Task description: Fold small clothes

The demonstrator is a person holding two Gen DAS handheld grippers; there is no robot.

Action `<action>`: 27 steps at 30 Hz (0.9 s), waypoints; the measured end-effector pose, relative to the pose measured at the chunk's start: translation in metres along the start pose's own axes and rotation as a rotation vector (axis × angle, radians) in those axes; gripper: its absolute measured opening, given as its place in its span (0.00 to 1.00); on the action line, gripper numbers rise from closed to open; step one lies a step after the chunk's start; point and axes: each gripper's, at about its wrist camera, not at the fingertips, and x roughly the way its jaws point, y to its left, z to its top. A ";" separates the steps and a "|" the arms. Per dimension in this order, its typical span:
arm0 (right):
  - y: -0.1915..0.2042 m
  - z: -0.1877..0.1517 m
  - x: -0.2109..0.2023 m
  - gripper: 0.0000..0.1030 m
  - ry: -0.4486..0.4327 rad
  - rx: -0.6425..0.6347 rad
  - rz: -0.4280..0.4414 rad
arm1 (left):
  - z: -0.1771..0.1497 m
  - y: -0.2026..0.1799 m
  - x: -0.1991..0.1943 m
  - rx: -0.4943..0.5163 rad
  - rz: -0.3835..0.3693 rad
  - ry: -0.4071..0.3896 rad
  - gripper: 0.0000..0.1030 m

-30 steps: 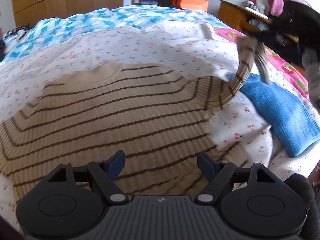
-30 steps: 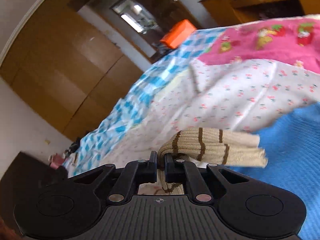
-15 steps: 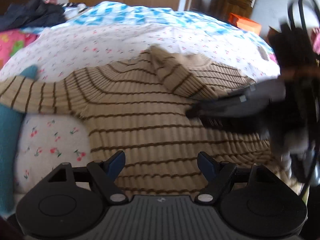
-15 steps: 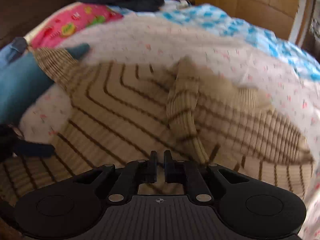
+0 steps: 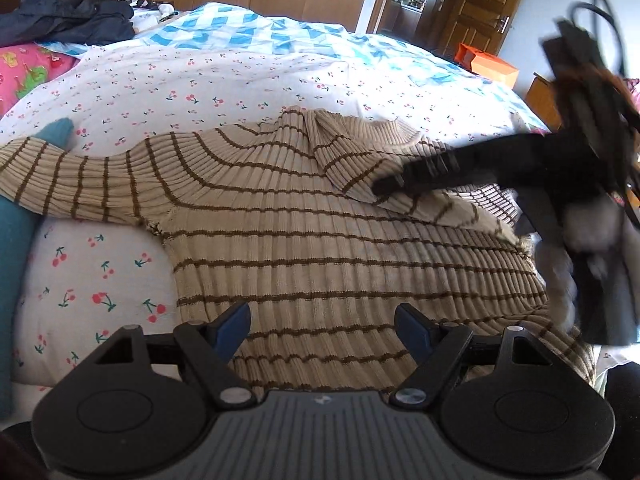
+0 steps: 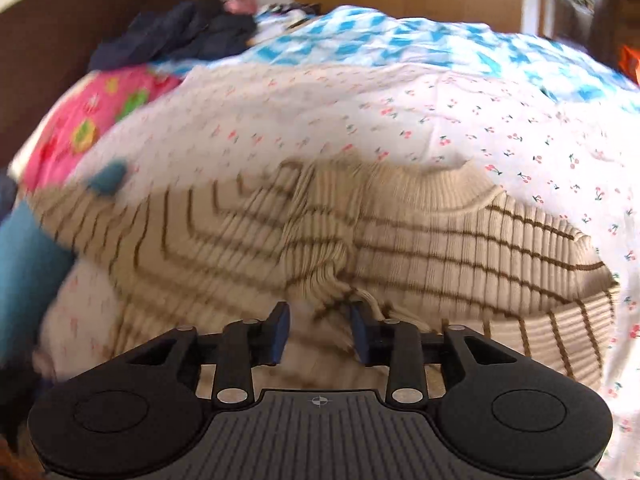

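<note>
A beige sweater with brown stripes point(image 5: 304, 240) lies spread on the bed. Its right sleeve point(image 5: 360, 168) is folded across the chest; its left sleeve point(image 5: 60, 180) stretches out to the left. My left gripper point(image 5: 322, 326) is open and empty, just above the sweater's hem. My right gripper point(image 6: 318, 330) is open over the folded sleeve point(image 6: 316, 240), with sleeve fabric lying loose between its fingertips. It also shows in the left wrist view point(image 5: 416, 178), resting at the sleeve.
The bed has a white cherry-print sheet point(image 5: 200, 80) and a blue checked quilt point(image 5: 260, 28) behind. A blue garment point(image 5: 16, 240) lies at the left under the outstretched sleeve. Dark clothes point(image 5: 68, 20) are piled at the far left. An orange box point(image 5: 488, 64) sits by the door.
My right gripper carried the right sleeve over onto the chest, then opened and let it go. My left gripper stayed open while its view swung toward the sweater's left side.
</note>
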 end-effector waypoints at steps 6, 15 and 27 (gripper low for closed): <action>-0.015 0.019 -0.002 0.39 -0.052 0.118 0.080 | 0.001 0.002 0.003 -0.004 -0.007 0.007 0.80; -0.024 0.032 0.035 0.42 0.003 0.166 0.038 | 0.002 0.003 0.008 -0.013 -0.015 0.022 0.80; -0.016 0.033 -0.006 0.14 -0.158 0.226 0.079 | 0.001 0.002 0.007 -0.015 -0.020 0.010 0.81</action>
